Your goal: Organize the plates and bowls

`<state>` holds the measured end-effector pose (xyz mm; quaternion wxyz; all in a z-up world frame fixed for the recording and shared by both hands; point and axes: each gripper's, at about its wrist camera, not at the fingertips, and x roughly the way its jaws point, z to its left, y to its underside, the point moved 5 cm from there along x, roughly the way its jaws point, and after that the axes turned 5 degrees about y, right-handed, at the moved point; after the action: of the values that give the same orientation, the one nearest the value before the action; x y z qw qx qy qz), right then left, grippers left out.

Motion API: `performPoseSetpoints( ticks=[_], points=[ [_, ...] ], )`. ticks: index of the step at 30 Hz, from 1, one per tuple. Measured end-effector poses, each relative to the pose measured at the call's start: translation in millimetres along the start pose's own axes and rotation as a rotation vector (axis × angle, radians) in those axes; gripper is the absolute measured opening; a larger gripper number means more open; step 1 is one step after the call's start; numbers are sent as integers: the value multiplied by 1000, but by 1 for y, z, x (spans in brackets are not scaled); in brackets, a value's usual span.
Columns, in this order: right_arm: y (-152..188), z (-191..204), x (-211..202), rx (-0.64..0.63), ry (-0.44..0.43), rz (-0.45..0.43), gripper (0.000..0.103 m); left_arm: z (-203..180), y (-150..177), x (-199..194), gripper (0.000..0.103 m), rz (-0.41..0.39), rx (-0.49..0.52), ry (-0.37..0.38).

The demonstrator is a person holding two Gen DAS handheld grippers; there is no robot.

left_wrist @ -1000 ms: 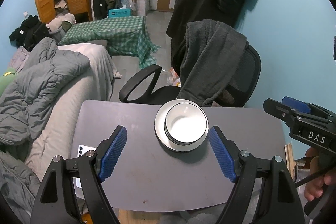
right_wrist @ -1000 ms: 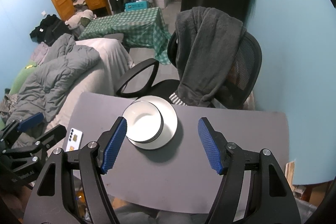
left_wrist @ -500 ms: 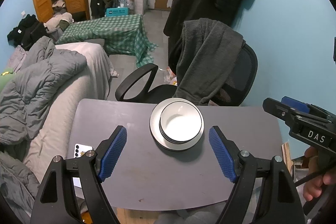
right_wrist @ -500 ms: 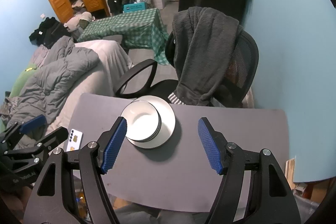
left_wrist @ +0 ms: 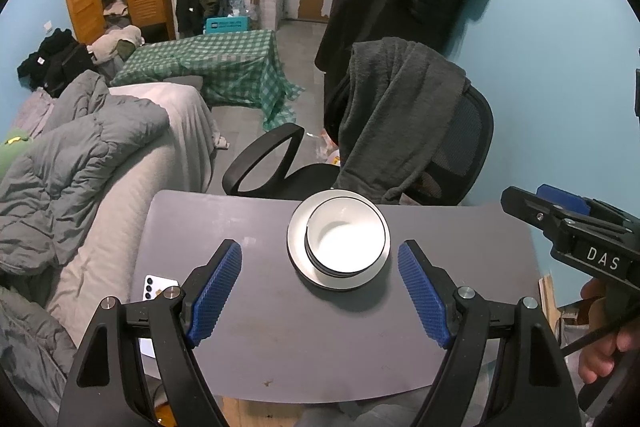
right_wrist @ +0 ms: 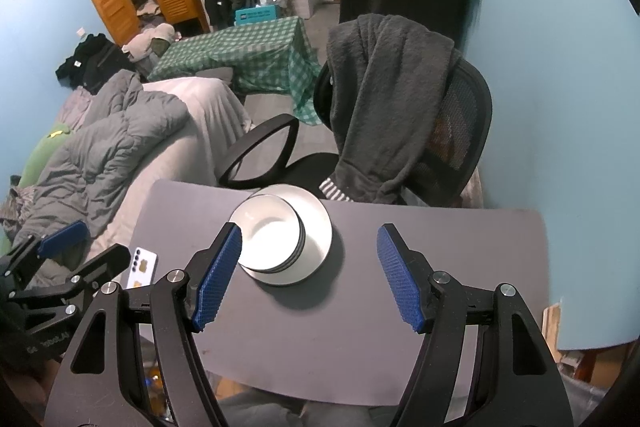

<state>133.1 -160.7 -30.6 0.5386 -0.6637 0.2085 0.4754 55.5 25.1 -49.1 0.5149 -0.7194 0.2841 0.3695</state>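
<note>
Nothing has shifted: we hold both claws, left claw [left_wrist: 320,287] and right claw [right_wrist: 310,275], wide and empty above the stacked bowls [left_wrist: 346,241] on the plate [left_wrist: 298,247], so the bench [left_wrist: 320,347] looks sorted.

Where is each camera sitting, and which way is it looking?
Left wrist: on the left tongs, looking down at the bowls on the plate; a hand shows at right.
Right wrist: on the right tongs, looking down at the table; no hand clearly shows.
Both share bowls, plate, phone, chair.
</note>
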Motion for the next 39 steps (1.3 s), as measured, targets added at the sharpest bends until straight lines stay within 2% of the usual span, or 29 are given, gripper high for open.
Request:
performPoseSetpoints(
  ticks=[12, 39],
  points=[
    [-2, 9, 3, -1, -12, 1, 69, -3, 2, 2, 82, 12, 36, -9],
    [-3, 20, 5, -7, -19, 0, 69, 4, -3, 0, 82, 11, 22, -7]
  ],
)
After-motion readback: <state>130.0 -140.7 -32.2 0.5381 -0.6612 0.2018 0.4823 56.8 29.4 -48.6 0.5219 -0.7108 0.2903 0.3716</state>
